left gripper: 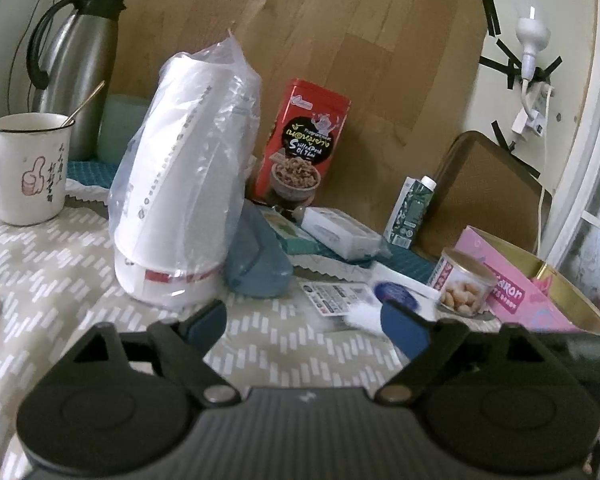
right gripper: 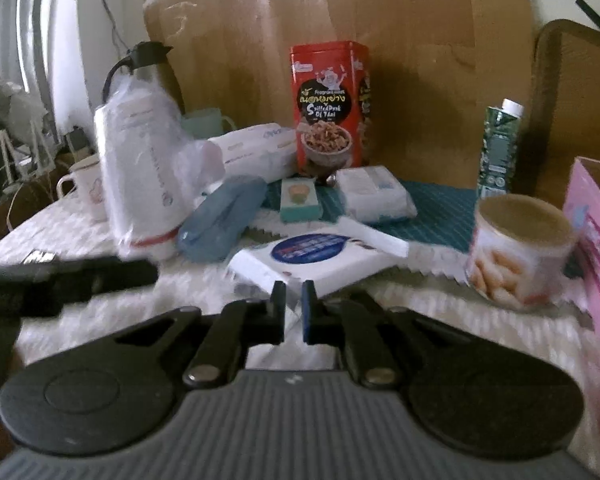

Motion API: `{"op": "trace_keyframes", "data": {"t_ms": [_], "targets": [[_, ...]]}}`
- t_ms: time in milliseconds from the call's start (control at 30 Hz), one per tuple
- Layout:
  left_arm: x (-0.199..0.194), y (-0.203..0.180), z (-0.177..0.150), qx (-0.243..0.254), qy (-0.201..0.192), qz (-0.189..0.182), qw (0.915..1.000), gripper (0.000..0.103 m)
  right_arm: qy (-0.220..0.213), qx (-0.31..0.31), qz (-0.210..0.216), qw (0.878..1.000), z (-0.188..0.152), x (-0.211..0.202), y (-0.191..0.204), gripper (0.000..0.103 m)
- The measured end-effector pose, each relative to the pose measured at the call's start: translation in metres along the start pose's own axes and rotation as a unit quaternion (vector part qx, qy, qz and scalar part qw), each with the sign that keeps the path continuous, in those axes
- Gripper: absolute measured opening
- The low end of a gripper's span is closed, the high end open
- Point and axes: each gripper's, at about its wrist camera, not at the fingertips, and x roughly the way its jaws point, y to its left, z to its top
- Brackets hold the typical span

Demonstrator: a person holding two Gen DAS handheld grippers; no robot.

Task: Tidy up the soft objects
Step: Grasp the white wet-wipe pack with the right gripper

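Right gripper (right gripper: 294, 300) is seen with jaws drawn nearly together, a thin gap left and nothing visibly pinched, just short of the white wipes pack (right gripper: 316, 258) lying flat on the patterned tablecloth (right gripper: 440, 332). Left gripper (left gripper: 304, 320) is held spread wide over the cloth with nothing between its blue pads (left gripper: 404, 328), that same pack lying just beyond the right pad. Further out, a bagged stack of white cups (left gripper: 180, 184), a blue pouch (left gripper: 256, 260), a second white pack (right gripper: 374, 194), a red tin (right gripper: 330, 112), a snack can (right gripper: 520, 248) and a pink box (right gripper: 596, 240) are seen.
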Motion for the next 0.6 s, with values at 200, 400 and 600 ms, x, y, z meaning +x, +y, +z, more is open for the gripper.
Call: {"op": "trace_keyframes", "data": {"t_ms": [200,400,600], "targets": [[0.002,0.004,0.001,-0.010,0.009,-0.001,0.9999,0.087,-0.002,-0.034,0.001,0.999,-0.028,-0.038,0.014,0.009],[0.004,0.005,0.001,-0.016,0.017,-0.006,0.9997,0.087,0.007,-0.066,0.032,0.997,-0.053,-0.066,0.028,0.009],[0.005,0.005,0.001,-0.015,0.022,-0.013,0.9996,0.087,0.034,-0.039,0.040,0.998,-0.065,-0.076,0.017,0.011]]}}
